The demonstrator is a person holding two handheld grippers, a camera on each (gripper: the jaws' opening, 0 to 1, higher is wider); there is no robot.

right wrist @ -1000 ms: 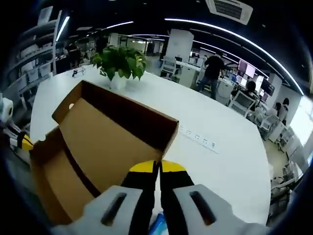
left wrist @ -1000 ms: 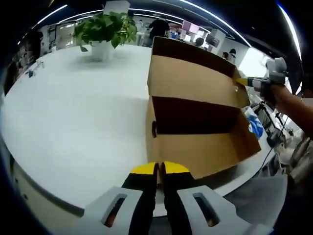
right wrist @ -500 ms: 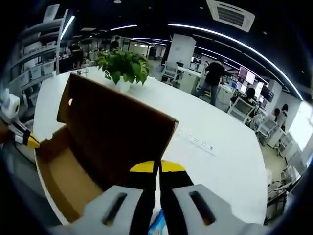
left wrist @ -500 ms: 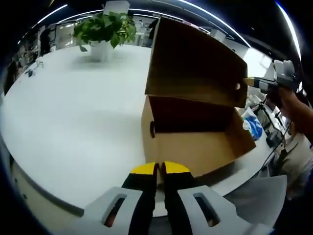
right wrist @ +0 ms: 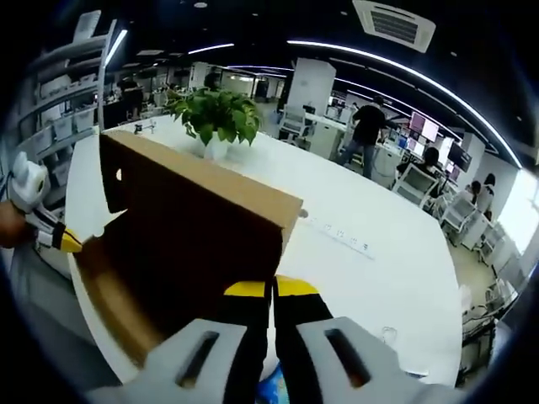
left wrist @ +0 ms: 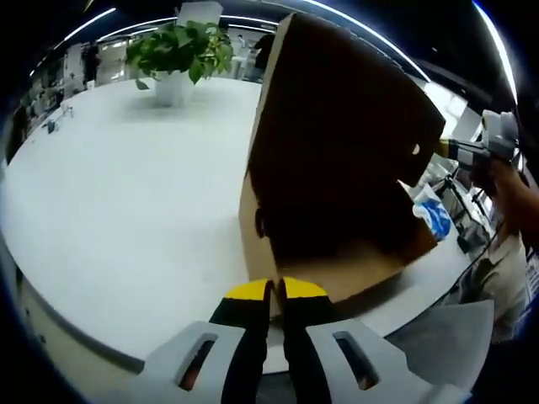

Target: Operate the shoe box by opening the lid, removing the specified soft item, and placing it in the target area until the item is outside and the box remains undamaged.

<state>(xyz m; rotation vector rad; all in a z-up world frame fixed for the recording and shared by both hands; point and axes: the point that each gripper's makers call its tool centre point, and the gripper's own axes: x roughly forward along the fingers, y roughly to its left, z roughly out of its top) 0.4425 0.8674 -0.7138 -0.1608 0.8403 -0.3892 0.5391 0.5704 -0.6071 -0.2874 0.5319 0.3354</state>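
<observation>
In the left gripper view, my left gripper [left wrist: 276, 290] rises from the bottom with its black, yellow-tipped jaws pressed together, holding nothing. Just ahead of the tips stands the brown cardboard shoe box [left wrist: 337, 269] on the broad white table [left wrist: 126, 194], near the table's near edge. Its hinged cardboard lid [left wrist: 345, 135] is tilted steeply down over the opening, the dark underside facing me, so I cannot see inside the box or any soft item. A small round hole shows in the box's left end wall. At the right edge I see the right gripper [left wrist: 472, 150], held by a person's hand, its yellow tip at the lid's far edge; whether it pinches the lid I cannot tell from here. A blue-and-white packet [left wrist: 431, 215] lies on the table beside the box's right end. A leafy green plant in a white pot [left wrist: 178, 52] stands far back on the table.

In the right gripper view, my right gripper's [right wrist: 271, 290] jaws are closed together, their tips at the lid's [right wrist: 202, 227] edge; an actual grip on the cardboard is not clear. The lid hangs low over the box. The left gripper [right wrist: 50, 231] shows at the left edge. The plant [right wrist: 215, 114] stands behind the box.
</observation>
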